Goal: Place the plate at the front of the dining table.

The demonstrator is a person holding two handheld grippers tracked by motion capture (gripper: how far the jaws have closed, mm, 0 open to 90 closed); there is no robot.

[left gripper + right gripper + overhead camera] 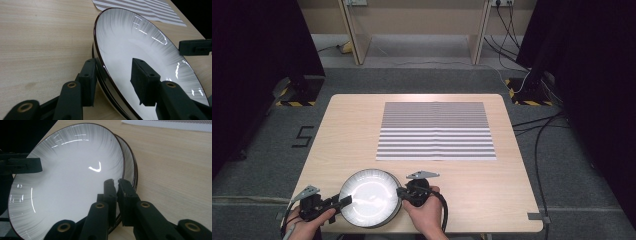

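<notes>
White glazed plates (370, 196), stacked and rimmed in dark brown, sit at the near edge of the pale wood tabletop (472, 180) in the high view, directly between the two tools: the left hand-held gripper (343, 201) meets the stack's left rim and the right hand-held gripper (401, 192) its right rim, each equally close, with a striped mat (436, 131) lying well beyond both. A round plate has no long axis, so what counts is the rim running crosswise through each set of jaws. In the left gripper view the left hand-held gripper (117, 78) stands spread, one jaw under the outside of the stack and one over the white face, a gap showing at the inner pad, so it straddles the rim without yet pinching it. In the right gripper view the right hand-held gripper (117, 188) is clenched on the top plate's rim, pads nearly together. Two rims show there; whether more plates lie beneath is hard to tell, and the stack's underside is hidden.
</notes>
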